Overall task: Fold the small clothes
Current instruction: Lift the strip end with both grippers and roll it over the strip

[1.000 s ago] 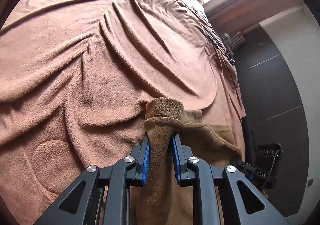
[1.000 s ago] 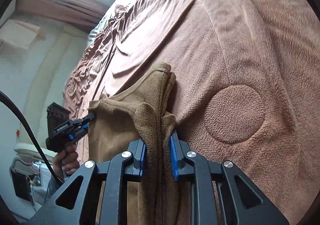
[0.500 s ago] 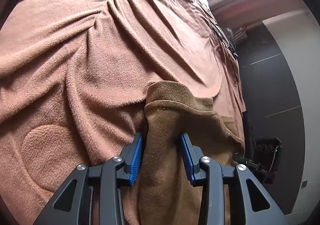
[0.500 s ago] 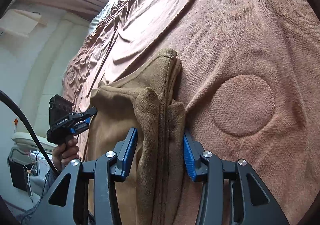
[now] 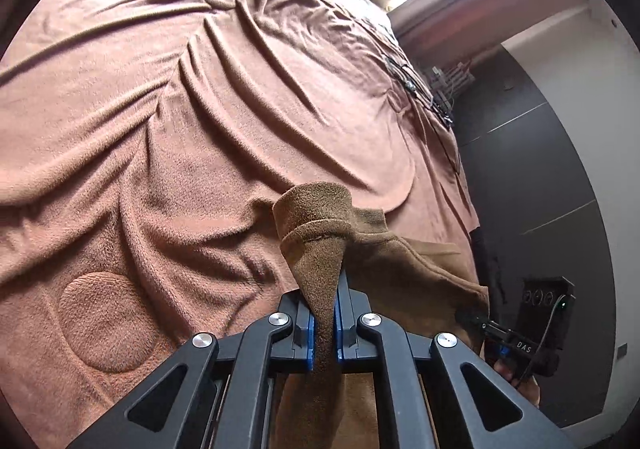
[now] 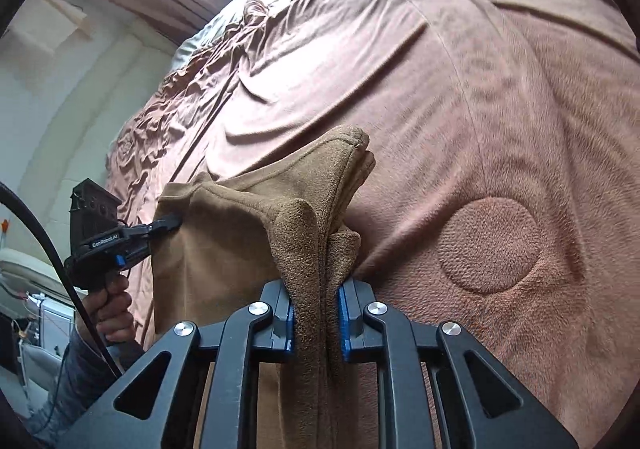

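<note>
- While one brown garment (image 5: 404,265) hung between our two grippers above the single pinkish blanket (image 5: 200,121), both jaws had just been closing.
- Our left gripper (image 5: 325,323) pinched one bunched fold.
- Our right gripper (image 6: 316,323) clamped several gathered layers.
- We counted two embossed circles (image 6: 490,245), one per view.

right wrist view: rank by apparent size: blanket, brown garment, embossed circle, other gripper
1. blanket, fills most of the view
2. brown garment
3. embossed circle and other gripper: look alike, and they sit at different depths, so unranked
</note>
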`<action>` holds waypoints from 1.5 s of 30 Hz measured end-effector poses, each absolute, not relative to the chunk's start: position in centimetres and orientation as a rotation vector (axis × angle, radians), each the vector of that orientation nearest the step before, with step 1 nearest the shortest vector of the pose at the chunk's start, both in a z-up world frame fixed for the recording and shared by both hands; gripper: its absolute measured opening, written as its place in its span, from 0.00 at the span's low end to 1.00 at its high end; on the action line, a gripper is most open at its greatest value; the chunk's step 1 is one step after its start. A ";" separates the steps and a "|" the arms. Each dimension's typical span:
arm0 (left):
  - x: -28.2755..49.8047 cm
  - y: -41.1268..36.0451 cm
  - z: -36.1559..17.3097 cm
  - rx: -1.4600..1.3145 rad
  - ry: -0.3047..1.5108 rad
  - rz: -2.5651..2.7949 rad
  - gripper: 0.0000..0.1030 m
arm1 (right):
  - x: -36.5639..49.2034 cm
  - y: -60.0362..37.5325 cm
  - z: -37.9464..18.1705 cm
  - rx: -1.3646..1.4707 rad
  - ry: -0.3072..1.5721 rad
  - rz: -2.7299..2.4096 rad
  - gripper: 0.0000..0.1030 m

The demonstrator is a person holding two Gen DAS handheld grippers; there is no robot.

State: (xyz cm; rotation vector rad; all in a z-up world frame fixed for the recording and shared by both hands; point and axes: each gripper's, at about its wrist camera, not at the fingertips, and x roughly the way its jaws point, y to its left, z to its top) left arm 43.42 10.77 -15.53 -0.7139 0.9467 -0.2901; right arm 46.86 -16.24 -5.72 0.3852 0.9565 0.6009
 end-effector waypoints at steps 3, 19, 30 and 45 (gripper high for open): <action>42.5 10.4 -13.6 -0.691 0.910 -0.302 0.06 | 45.3 -16.1 -4.4 0.374 0.920 0.597 0.12; 34.9 8.1 -3.9 -0.674 0.723 -0.371 0.06 | 32.8 -19.8 2.4 0.308 0.723 0.614 0.10; 29.3 5.9 2.1 -0.651 0.616 -0.416 0.06 | 24.9 -23.0 6.4 0.262 0.609 0.613 0.10; 25.0 -1.2 10.6 -0.601 0.502 -0.561 0.06 | 16.9 -30.2 14.9 0.176 0.476 0.524 0.10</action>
